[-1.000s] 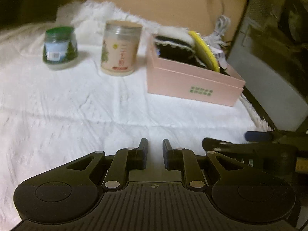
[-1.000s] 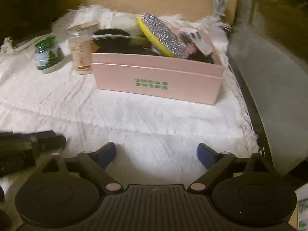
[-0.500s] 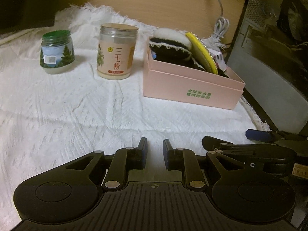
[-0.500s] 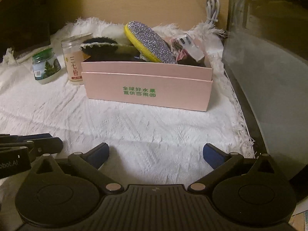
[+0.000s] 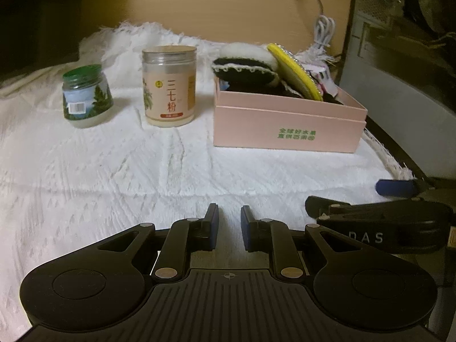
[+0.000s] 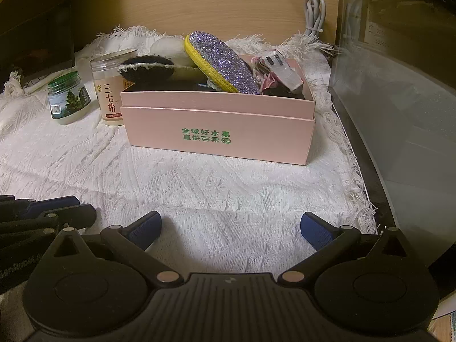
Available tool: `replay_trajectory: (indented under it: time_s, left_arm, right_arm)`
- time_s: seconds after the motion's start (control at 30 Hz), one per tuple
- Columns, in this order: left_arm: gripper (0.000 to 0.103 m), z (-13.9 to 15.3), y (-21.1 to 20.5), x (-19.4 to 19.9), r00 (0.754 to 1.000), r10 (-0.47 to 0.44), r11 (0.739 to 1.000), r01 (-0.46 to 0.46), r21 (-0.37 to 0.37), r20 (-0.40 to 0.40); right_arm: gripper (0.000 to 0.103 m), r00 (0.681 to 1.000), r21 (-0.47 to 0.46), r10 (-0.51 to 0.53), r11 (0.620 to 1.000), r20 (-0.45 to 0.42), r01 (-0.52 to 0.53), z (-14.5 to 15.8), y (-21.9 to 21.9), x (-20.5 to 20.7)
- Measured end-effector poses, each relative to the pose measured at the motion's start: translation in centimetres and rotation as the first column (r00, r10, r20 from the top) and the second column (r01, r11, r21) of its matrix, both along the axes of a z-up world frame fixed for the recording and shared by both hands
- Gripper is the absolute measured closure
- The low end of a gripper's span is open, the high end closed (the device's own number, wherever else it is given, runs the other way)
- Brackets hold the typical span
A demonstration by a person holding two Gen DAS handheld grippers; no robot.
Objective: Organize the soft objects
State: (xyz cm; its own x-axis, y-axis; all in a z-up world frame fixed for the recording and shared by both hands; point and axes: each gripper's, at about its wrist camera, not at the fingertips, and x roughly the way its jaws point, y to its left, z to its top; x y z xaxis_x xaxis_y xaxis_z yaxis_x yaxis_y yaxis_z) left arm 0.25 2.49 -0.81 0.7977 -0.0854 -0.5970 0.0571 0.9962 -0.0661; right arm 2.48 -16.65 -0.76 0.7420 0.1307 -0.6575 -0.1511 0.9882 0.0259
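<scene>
A pink box [image 6: 219, 131] stands on the white cloth and holds several soft things: a yellow sponge with a glittery face [image 6: 222, 62], a black pad with a white crocheted edge [image 6: 148, 67] and a white puff [image 6: 168, 48]. The box also shows in the left wrist view [image 5: 287, 122]. My left gripper [image 5: 229, 225] is low over the cloth in front of the box, jaws nearly together, with nothing between them. My right gripper [image 6: 230, 225] is open and empty, well short of the box.
Two jars stand left of the box: a tan-labelled one [image 5: 169, 85] and a green-lidded one [image 5: 85, 95]. A wooden wall with a white cable [image 6: 313, 8] is behind. A grey cabinet [image 6: 399, 114] borders the cloth's right edge.
Both grippers have pulled back and lowered, so the box and jars look farther off and more level. The jaws of both have stayed as they were.
</scene>
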Motion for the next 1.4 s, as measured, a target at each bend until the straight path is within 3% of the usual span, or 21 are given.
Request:
replay_trajectory:
  time_s: [1.4]
  left_arm:
    - [0.084, 0.03, 0.09, -0.09, 1.000, 0.002, 1.000, -0.002, -0.011, 0.002]
  right_arm:
    - [0.000, 1.000, 0.006, 0.010, 1.000, 0.002, -0.010, 0.00, -0.03, -0.21]
